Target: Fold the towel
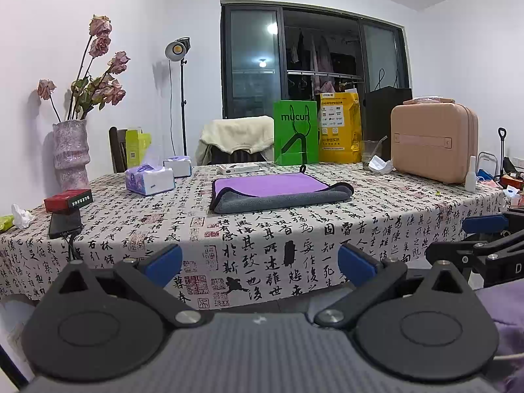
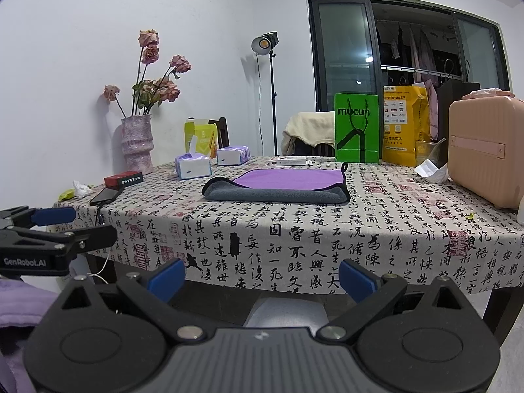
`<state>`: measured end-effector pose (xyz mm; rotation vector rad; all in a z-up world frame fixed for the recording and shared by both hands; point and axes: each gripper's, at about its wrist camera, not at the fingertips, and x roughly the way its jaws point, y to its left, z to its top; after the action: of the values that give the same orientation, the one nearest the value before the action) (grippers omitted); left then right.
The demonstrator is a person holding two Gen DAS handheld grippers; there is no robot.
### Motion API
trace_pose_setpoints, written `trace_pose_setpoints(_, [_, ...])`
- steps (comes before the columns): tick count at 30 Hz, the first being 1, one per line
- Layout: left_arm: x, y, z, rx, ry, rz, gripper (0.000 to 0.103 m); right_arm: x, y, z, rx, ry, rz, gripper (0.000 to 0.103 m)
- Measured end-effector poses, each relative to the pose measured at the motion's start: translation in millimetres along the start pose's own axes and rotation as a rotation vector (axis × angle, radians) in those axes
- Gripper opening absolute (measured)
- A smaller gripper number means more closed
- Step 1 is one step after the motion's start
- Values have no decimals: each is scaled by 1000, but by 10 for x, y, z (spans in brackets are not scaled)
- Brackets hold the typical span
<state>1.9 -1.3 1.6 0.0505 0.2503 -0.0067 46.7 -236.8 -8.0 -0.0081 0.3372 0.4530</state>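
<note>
1. Right now your left gripper (image 1: 260, 267) hangs wide, empty, short of the table (image 1: 360, 229) edge.
2. Towel (image 1: 278, 191) lies mid-table, partly folded — grey flap over purple, loop at far edge.
3. Right gripper (image 2: 262, 278) also wide, empty.
4. Looks like approach stage — next, reach both near corners together.

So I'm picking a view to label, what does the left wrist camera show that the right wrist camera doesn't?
Only the left wrist view shows the small white bottle beside the pink hard-shell case, plus the open right gripper from the side. Only the right wrist view shows the open left gripper from the side. Both show the purple and grey towel lying partly folded on the calligraphy-print tablecloth, the green paper bag and the pink vase of dried roses.
</note>
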Motion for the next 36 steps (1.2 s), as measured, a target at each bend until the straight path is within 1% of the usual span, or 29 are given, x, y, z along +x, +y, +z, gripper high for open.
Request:
trace_pose_setpoints(9, [41, -6, 29, 7, -3, -10, 103, -1, 5, 3, 1, -1, 0, 101])
trace_pose_setpoints(12, [141, -8, 48, 22, 9, -38, 103, 26, -31, 31, 5, -10, -6, 101])
trace_pose_setpoints(14, [239, -4, 52, 39, 8, -34, 103, 51, -59, 61, -1, -24, -26, 101])
trace_pose_setpoints(16, [351, 31, 59, 32, 0, -24, 103, 103, -115, 104, -10, -36, -42, 101])
trace_pose_setpoints(21, [717, 141, 123, 1, 7, 4, 103, 331, -306, 261, -21, -48, -92, 101])
trace_pose_setpoints(25, [1005, 223, 191, -26, 22, 22, 103, 579, -486, 373, 9, -47, -117, 101])
trace_pose_setpoints(29, [1276, 282, 263, -54, 50, 41, 103, 871, -579, 446, -4, -25, -117, 101])
trace_pose_setpoints(36, [1688, 324, 408, -52, 83, 59, 103, 1339, -776, 592, -12, -23, -109, 101])
